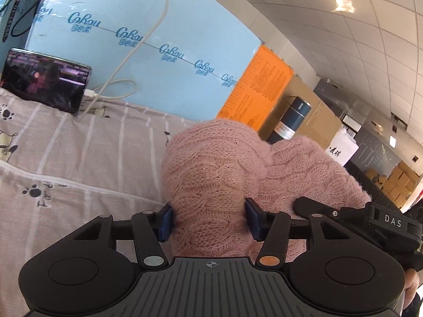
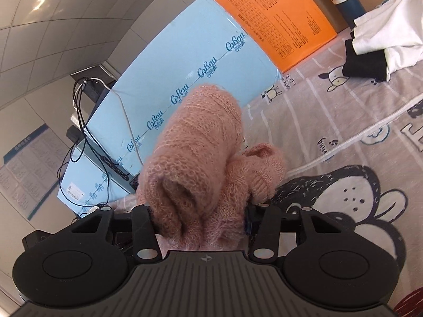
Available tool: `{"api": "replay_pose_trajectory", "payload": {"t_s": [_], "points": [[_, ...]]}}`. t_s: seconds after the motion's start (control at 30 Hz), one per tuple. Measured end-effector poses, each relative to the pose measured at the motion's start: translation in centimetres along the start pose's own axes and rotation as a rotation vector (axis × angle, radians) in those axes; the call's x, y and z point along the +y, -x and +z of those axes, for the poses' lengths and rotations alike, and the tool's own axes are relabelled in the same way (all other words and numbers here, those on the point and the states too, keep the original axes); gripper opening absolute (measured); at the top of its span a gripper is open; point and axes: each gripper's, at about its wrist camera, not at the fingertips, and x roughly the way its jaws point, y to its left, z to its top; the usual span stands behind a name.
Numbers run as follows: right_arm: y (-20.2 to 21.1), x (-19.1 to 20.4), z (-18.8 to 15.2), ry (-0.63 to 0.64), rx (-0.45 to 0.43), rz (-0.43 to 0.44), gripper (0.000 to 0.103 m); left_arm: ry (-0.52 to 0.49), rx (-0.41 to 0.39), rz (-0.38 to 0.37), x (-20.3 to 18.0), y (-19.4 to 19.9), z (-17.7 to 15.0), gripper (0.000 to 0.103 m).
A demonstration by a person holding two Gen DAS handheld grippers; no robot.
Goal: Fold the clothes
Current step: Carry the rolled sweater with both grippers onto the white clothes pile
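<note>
Item: pink sweater (image 1: 211, 185), bunched and lifted above the printed sheet (image 1: 66, 158), apparently to be spread for folding. Left claw (image 1: 208, 222) clamped on a thick roll of knit; right claw (image 2: 201, 222) clamped on another bunch. Phone (image 1: 45, 79) at ten o'clock, bottle (image 1: 290, 121) at one.

Pink cable-knit sweater (image 1: 211, 179), fuzzy and loosely woven — bunched into thick rolled folds, raised above the bedsheet. Clamped at two spots: between the blue pads of the left gripper (image 1: 208, 222), and in the right gripper (image 2: 201, 219), where a rolled tube of knit juts upward — a ribbed cuff dangling just beside it.
</note>
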Motion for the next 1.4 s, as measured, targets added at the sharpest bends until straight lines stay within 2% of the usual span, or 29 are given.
{"api": "replay_pose_trajectory", "payload": {"t_s": [0.33, 0.5, 0.6, 0.73, 0.83, 0.93, 1.07, 1.1, 1.17, 1.23, 1.3, 1.4], "points": [[6.5, -7.0, 5.0, 0.003, -0.155, -0.150, 0.044, -0.181, 0.067, -0.073, -10.1, -10.0, 0.3, 0.053], [7.3, -8.1, 9.0, 0.046, -0.254, -0.228, 0.044, -0.245, 0.010, -0.067, -14.2, -14.3, 1.5, 0.052], [6.5, -8.2, 12.5, 0.009, -0.295, -0.269, 0.044, -0.274, -0.065, -0.041, -16.4, -16.8, 3.1, 0.052], [5.5, -8.6, 15.4, 0.059, -0.397, -0.278, 0.044, -0.249, -0.129, -0.046, -17.5, -19.0, 4.8, 0.052], [5.2, -10.6, 15.9, 0.074, -0.478, -0.258, 0.044, -0.241, -0.150, -0.057, -18.1, -20.8, 5.2, 0.052], [5.4, -13.1, 16.0, 0.063, -0.519, -0.291, 0.045, -0.274, -0.164, -0.044, -19.3, -23.1, 4.6, 0.052], [5.4, -15.1, 16.2, 0.056, -0.543, -0.412, 0.045, -0.308, -0.184, 0.011, -20.7, -25.8, 3.7, 0.052], [5.3, -15.5, 16.3, 0.053, -0.545, -0.438, 0.046, -0.326, -0.191, 0.034, -20.8, -26.4, 3.4, 0.053], [5.0, -16.1, 16.5, 0.042, -0.543, -0.494, 0.047, -0.360, -0.191, 0.075, -20.9, -27.3, 2.7, 0.064], [4.3, -16.6, 16.6, 0.039, -0.519, -0.567, 0.051, -0.362, -0.182, 0.114, -20.6, -27.8, 1.9, 0.083], [3.2, -17.4, 16.9, 0.031, -0.480, -0.654, 0.056, -0.364, -0.156, 0.135, -20.2, -28.5, 1.5, 0.092], [2.1, -18.6, 16.9, 0.033, -0.437, -0.725, 0.060, -0.336, -0.132, 0.133, -19.5, -28.9, 1.8, 0.100]]}}
